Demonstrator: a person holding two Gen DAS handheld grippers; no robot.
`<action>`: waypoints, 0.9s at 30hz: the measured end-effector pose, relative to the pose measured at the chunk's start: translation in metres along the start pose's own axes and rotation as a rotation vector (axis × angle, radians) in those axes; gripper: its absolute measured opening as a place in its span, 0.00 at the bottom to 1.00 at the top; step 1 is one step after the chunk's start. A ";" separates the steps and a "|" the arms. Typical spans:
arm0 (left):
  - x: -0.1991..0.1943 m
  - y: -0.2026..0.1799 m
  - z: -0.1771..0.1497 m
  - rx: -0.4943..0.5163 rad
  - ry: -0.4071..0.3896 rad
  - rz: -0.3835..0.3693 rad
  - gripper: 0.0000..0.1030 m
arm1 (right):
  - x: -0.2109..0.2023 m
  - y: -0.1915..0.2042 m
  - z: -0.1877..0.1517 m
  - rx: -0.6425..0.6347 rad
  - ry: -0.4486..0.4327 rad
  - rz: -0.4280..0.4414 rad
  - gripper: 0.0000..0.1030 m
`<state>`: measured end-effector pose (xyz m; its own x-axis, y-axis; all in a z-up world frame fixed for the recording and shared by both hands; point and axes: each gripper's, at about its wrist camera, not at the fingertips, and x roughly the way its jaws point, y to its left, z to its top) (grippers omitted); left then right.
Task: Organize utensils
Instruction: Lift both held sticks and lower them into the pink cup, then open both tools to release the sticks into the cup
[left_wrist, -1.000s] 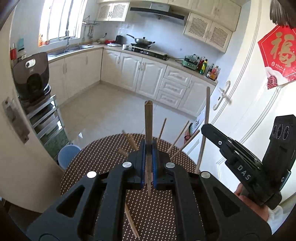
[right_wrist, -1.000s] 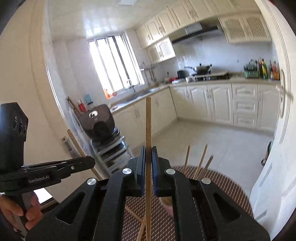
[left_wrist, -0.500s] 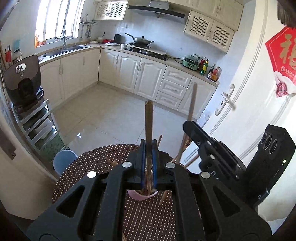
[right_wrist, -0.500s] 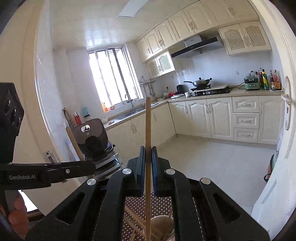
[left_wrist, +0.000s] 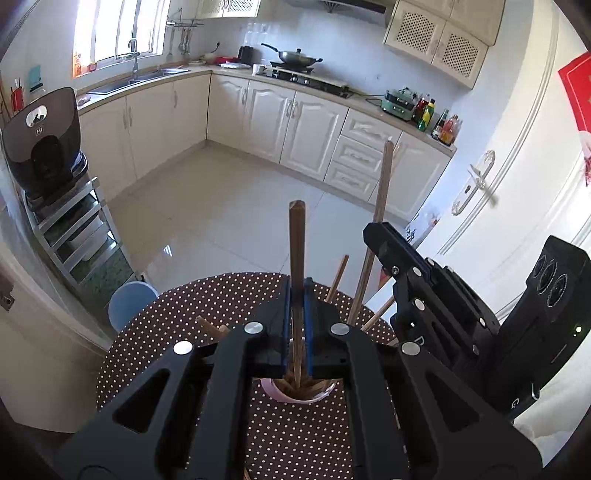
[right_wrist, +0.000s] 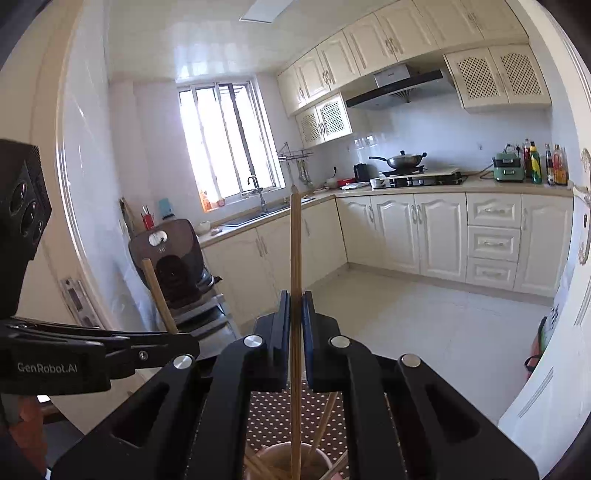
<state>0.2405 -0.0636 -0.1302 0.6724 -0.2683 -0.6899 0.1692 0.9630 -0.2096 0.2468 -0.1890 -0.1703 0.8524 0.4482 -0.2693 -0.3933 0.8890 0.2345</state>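
- Left wrist view: the left gripper (left_wrist: 297, 295) is clamped on a dark chopstick (left_wrist: 296, 251), its tip in the pink cup (left_wrist: 275, 395) on the dotted table (left_wrist: 177, 314).
- Right gripper (right_wrist: 295, 314) pinches a pale chopstick (right_wrist: 295, 251) above the same cup.
- Risk, I'd say: both going in together could clash, or tip the cup.
- Sticks already leaning inside may block either one.

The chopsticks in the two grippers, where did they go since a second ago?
Both grippers carried their chopsticks over the pink cup. The left gripper now holds its dark chopstick with the tip down in the cup; the right gripper's light chopstick reaches in too. Both stayed clamped shut, chopsticks upright.
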 end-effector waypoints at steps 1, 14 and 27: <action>0.002 0.000 0.000 -0.004 0.009 0.001 0.06 | 0.002 0.000 -0.001 0.000 0.007 0.004 0.05; 0.004 -0.001 -0.020 0.007 0.047 -0.020 0.06 | -0.002 0.007 -0.013 -0.031 0.082 0.042 0.05; -0.002 -0.010 -0.049 0.037 0.094 -0.045 0.06 | -0.034 0.023 -0.029 -0.083 0.143 0.009 0.05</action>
<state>0.2022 -0.0743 -0.1607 0.5935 -0.3105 -0.7425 0.2252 0.9498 -0.2172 0.1988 -0.1812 -0.1824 0.7933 0.4599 -0.3988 -0.4331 0.8868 0.1612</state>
